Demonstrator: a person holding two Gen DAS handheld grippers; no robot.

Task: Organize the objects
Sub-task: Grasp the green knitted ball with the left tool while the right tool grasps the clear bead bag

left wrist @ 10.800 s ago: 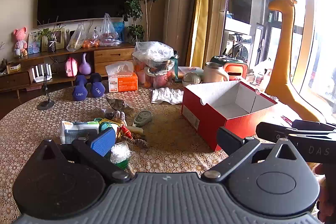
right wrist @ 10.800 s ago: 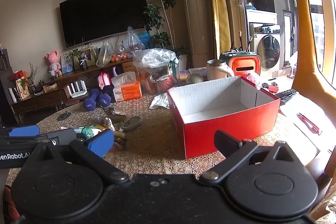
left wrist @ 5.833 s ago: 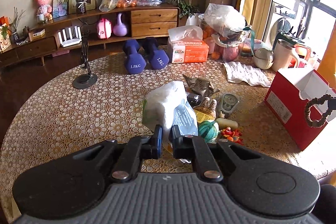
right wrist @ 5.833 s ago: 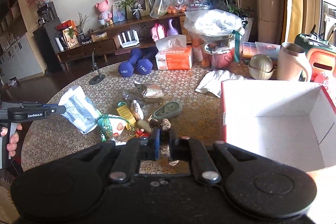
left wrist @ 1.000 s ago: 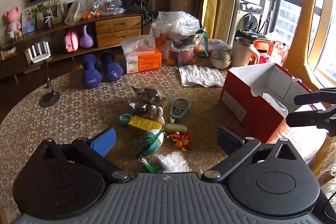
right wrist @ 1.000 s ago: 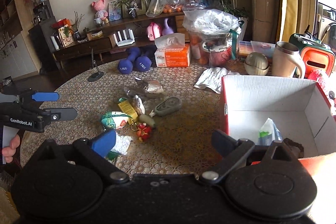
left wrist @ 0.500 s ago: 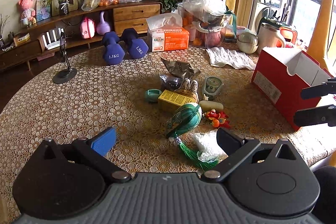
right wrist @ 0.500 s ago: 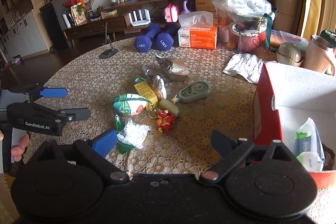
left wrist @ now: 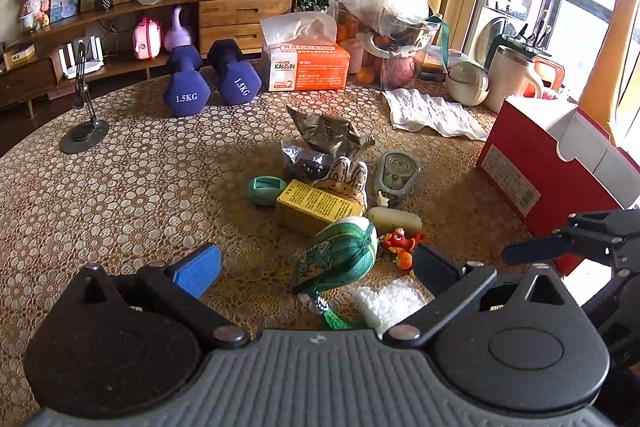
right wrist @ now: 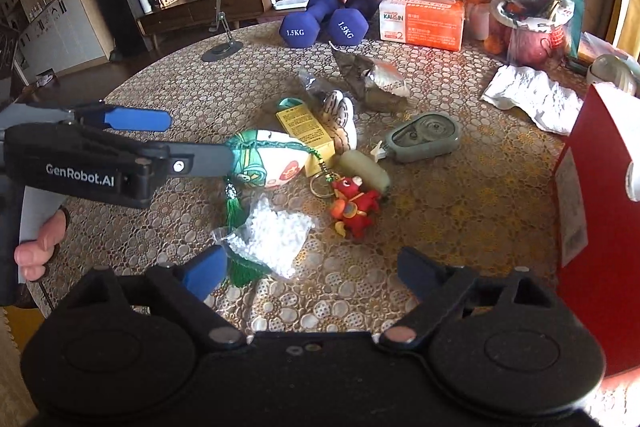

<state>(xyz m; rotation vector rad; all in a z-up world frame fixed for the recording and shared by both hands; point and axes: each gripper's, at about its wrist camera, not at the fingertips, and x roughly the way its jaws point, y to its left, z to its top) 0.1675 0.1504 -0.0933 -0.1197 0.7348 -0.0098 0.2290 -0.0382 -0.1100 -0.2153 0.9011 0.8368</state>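
Both grippers hang wide open and empty above the table [left wrist: 120, 187]: the left gripper [left wrist: 316, 265] astride the green pouch [left wrist: 340, 253], the right gripper [right wrist: 312, 269], jaws just narrowing slightly, over the white bead bag [right wrist: 276, 233].

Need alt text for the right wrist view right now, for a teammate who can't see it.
The right gripper, open, is above a bag of white beads on the patterned table. The left gripper, also open, reaches toward a green-and-white pouch; a red box stands at right.

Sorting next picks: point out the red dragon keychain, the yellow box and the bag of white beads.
red dragon keychain [right wrist: 354, 205]: right wrist view, on its red body.
yellow box [left wrist: 316, 203]: left wrist view, on its printed top face.
bag of white beads [right wrist: 276, 231]: right wrist view, on the bead heap.
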